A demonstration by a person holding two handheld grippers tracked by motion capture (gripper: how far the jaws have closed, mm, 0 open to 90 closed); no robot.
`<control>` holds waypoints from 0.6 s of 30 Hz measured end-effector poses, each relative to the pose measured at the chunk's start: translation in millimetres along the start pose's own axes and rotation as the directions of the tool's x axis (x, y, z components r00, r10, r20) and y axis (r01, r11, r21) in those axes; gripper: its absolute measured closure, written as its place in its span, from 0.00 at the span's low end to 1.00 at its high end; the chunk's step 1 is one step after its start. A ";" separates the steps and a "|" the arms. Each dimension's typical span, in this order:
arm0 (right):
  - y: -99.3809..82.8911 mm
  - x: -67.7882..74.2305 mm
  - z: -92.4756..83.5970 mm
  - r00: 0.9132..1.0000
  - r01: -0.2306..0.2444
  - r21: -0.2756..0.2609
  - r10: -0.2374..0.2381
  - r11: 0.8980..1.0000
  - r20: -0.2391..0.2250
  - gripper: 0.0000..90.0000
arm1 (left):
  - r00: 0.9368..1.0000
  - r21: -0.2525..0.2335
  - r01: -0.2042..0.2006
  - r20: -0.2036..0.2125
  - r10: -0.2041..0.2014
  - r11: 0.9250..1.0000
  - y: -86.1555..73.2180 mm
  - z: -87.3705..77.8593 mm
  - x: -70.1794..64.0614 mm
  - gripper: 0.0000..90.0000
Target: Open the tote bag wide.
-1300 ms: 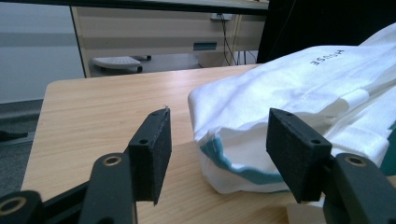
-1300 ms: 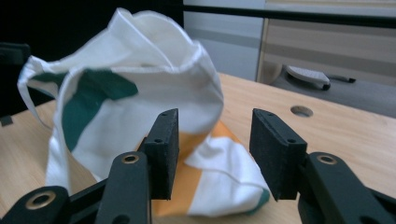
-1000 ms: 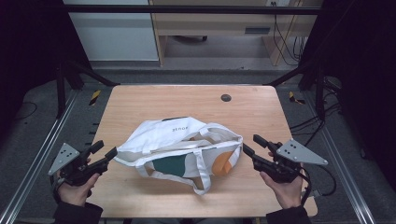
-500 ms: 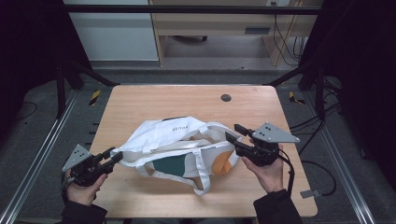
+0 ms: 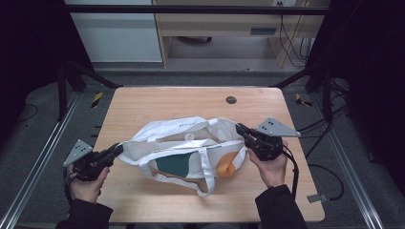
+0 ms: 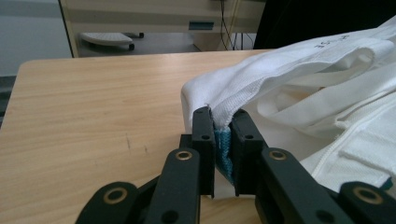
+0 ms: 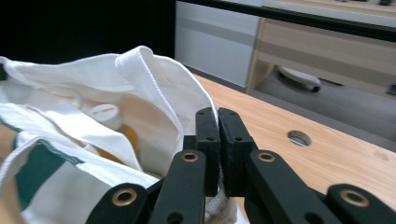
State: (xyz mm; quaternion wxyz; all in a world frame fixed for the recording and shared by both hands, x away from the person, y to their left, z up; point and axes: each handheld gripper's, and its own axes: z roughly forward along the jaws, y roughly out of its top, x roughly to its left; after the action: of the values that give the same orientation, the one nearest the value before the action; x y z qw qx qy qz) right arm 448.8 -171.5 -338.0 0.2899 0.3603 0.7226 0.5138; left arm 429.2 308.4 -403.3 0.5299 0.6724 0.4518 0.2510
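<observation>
High view: a white cloth bag (image 5: 184, 148) lies slumped near the middle of a wooden bench (image 5: 143, 102), its mouth gaping upward. A green patch and an orange patch show on its side, and a loose strap (image 5: 206, 171) loops toward the person's edge of the bench. The left tongs (image 5: 116, 150) reach the bag's left end, held by the left hand (image 5: 88, 183) just beside the bench's left edge. The right tongs (image 5: 240, 129) meet the bag's right end, with the right hand (image 5: 270, 167) behind them and a grey three-cornered plate on top. A small round hole (image 5: 231, 100) sits in the bench top beyond the bag, well apart from it.

In the left gripper view, the left tongs (image 6: 223, 135) pinch the hemmed corner of the bag (image 6: 299, 88); the white woven edge rises from between the two black jaws, and a strip of blue-green shows in the narrow gap below it. The bag's folds spread away to the right, and bare bench (image 6: 93, 107) lies to the left.

In the right gripper view, the right tongs (image 7: 218, 135) are pressed almost together on a thin fold of the bag (image 7: 93, 140) at its rim, the cloth running down between the jaws. Inside the open bag a white round cap (image 7: 105, 112) shows with something orange under it, too hidden to name. The hole (image 7: 299, 137) in the bench (image 7: 327, 158) is off to the right.
</observation>
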 end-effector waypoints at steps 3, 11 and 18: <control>-3.5 -5.0 6.1 0.999 -0.028 0.005 0.028 1.000 0.026 0.98 | 1.000 -0.006 0.009 -0.007 -0.009 1.000 6.8 8.4 2.1 0.92; -11.6 -13.3 14.1 0.996 -0.085 0.027 0.084 0.996 0.043 0.98 | 1.000 -0.021 0.003 -0.007 -0.003 1.000 17.4 13.6 -2.3 0.93; -5.6 -8.9 7.2 0.999 -0.045 -0.007 0.045 0.999 -0.004 0.82 | 1.000 -0.029 -0.003 -0.014 0.003 1.000 23.3 10.9 -6.4 0.93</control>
State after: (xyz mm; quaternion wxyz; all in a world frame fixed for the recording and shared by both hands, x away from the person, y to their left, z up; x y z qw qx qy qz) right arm 458.4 -176.2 -345.1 0.2780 0.3745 0.7129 0.5236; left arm 443.0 296.8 -384.0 0.5360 0.6636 0.4507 0.2630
